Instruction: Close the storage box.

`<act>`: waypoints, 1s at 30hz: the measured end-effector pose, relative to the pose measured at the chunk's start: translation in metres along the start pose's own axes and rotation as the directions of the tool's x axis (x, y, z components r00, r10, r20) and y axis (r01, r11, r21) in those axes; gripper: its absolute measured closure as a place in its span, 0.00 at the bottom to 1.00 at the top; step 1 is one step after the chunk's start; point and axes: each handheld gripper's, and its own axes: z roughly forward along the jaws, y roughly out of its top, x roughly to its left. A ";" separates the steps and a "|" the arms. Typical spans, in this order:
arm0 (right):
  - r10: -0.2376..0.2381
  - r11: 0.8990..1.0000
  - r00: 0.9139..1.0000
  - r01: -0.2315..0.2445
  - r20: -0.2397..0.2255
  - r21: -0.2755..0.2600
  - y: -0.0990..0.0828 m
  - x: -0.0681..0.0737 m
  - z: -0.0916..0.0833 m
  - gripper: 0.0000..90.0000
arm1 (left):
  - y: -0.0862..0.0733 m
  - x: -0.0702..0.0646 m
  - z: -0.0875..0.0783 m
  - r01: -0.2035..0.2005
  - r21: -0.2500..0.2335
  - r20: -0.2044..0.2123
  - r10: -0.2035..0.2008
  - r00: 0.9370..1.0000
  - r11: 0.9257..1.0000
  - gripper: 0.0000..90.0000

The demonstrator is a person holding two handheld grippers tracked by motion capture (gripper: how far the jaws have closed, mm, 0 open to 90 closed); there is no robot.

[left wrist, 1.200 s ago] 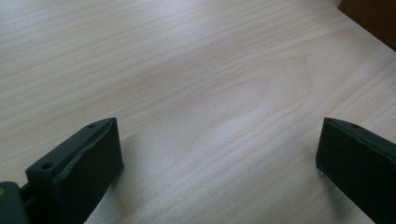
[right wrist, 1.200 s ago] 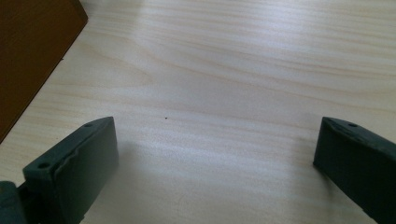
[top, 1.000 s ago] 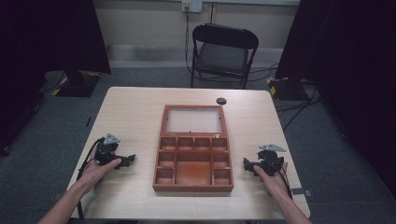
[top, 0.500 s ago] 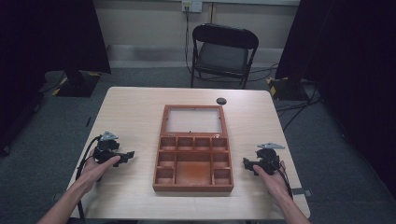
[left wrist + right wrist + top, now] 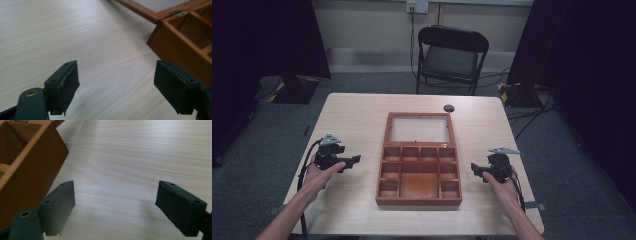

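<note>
An open wooden compartment box (image 5: 418, 201) lies at the table's middle, its glass-paned lid (image 5: 419, 129) folded flat behind it and its compartments empty. My left gripper (image 5: 354, 161) hovers left of the box, pointing at it. Its jaws have just been closing partway and stand open with nothing between them (image 5: 116, 80); the box corner (image 5: 180, 50) is ahead on the right. My right gripper (image 5: 474, 170) is right of the box, low over the table. It has also just narrowed a little and is open and empty (image 5: 115, 200), with the box wall (image 5: 32, 165) at the left.
A small black round object (image 5: 448, 108) lies on the table behind the lid. A black folding chair (image 5: 452, 55) stands beyond the far edge. Bare light wood (image 5: 352, 120) surrounds the box on all sides. Cables trail from both grippers toward the near edge.
My left gripper has lifted slightly off the table and its jaws look narrower. The right gripper stays in nearly the same place.
</note>
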 end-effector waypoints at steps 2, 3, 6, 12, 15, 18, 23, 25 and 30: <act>-0.007 1.000 1.000 0.007 -0.018 -0.017 0.002 0.003 -0.003 0.17 | 0.002 -0.005 0.001 -0.010 -0.008 -0.003 0.010 1.000 1.000 0.22; -0.007 1.000 1.000 0.007 -0.023 -0.027 0.003 0.004 -0.005 0.17 | 0.002 -0.006 0.002 -0.006 -0.002 0.001 0.006 1.000 1.000 0.22; -0.007 0.999 1.000 0.006 -0.026 -0.039 0.007 0.004 -0.007 0.17 | 0.002 -0.006 0.003 -0.003 0.002 -0.004 0.003 1.000 1.000 0.22; -0.005 0.998 0.999 0.002 -0.048 -0.065 0.020 0.010 -0.004 0.18 | 0.014 -0.001 0.008 0.036 -0.005 0.000 -0.036 0.999 0.999 0.23; -0.017 0.998 0.996 0.011 -0.090 -0.064 0.030 0.021 0.004 0.18 | 0.026 0.003 0.018 0.067 -0.013 0.016 -0.066 0.998 0.998 0.22; -0.028 0.996 0.993 0.018 -0.113 -0.084 0.041 0.028 0.008 0.19 | 0.033 0.002 0.023 0.080 -0.023 0.011 -0.079 0.997 0.997 0.22; -0.058 0.995 0.990 0.048 -0.128 -0.086 0.055 0.040 0.019 0.19 | 0.049 -0.003 0.030 0.060 -0.017 0.015 -0.060 0.998 0.998 0.22; -0.066 0.995 0.989 0.055 -0.130 -0.088 0.061 0.043 0.024 0.19 | 0.052 -0.005 0.032 0.057 -0.018 0.022 -0.056 0.998 0.998 0.22; -0.067 0.993 0.988 0.053 -0.137 -0.105 0.078 0.046 0.033 0.19 | 0.069 -0.017 0.043 0.038 -0.025 0.042 -0.037 0.998 0.999 0.22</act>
